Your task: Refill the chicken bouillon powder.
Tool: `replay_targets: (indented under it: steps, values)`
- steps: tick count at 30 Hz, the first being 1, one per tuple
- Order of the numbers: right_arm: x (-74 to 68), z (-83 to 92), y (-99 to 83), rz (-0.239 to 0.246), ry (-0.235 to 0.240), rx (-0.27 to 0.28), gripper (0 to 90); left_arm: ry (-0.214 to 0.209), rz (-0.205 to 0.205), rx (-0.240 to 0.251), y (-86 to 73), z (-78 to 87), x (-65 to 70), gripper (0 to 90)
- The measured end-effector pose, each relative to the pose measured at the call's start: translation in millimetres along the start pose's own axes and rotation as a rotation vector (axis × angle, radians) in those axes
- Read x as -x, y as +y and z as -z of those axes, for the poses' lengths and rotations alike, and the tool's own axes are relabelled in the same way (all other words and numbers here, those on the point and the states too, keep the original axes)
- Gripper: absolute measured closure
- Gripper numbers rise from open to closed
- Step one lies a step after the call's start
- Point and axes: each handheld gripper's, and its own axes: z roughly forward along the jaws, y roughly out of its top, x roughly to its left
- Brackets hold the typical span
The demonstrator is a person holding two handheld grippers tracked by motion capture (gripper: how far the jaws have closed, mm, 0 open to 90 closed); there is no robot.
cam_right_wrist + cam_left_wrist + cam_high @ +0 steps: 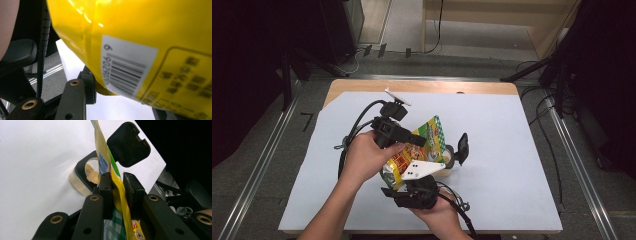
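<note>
A yellow snack bag (pixel 419 150) is held up over the white worktop (pixel 512 150) by both tongs. The left tongs (pixel 419 141) are pinched on the thin top edge of the bag (pixel 117 192); in the left gripper view the edge is seen squeezed flat between the two black pads (pixel 106 187). The right tongs (pixel 404 192) are pinching the bottom of the bag from below. In the right gripper view the yellow back of the bag (pixel 130 37) with its barcode is seen very close, with one black jaw pressed against its lower corner. The other jaw is mostly hidden, so the grip there is judged from how the bag sits.

Just past the bag, a small clear jar (pixel 83 178) is standing on the worktop. Its black flip lid (pixel 128 143) is swung open, and a pale crumbly powder can be seen inside. The jar (pixel 451 157) is just beside the bag in the high view too.

It looks like the pouring step is in hand: the bag is being lined up with the jar's mouth. Next, the bag will likely need to be tipped slowly so its open corner sits right above the round hole. The bottom should be lifted gently, or the food could be spilled onto the white sheet.
</note>
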Motion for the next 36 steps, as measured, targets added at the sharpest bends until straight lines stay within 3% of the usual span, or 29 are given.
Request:
replay_targets:
  steps: [5,15,26,33,36]
  values:
    - [-0.1,-1.1,0.4,-0.010,0.018,-0.010,60.2,0.009,0.002,-0.009,0.0,-1.7,-1.7,77.9]
    - [-0.2,-1.0,0.8,0.020,0.011,-0.026,59.5,0.010,0.006,-0.008,0.0,-1.5,-1.9,78.4]
    - [1.9,1.5,6.2,0.041,0.004,-0.038,59.2,-0.020,0.028,0.006,2.7,1.4,-9.4,77.7]
    - [3.3,-0.8,4.6,0.019,0.016,-0.045,59.1,-0.008,0.031,-0.016,4.0,-4.0,-9.8,77.5]
    - [3.8,-0.5,4.7,0.018,0.018,-0.045,59.1,-0.022,0.037,-0.034,6.4,-4.7,-12.0,77.5]
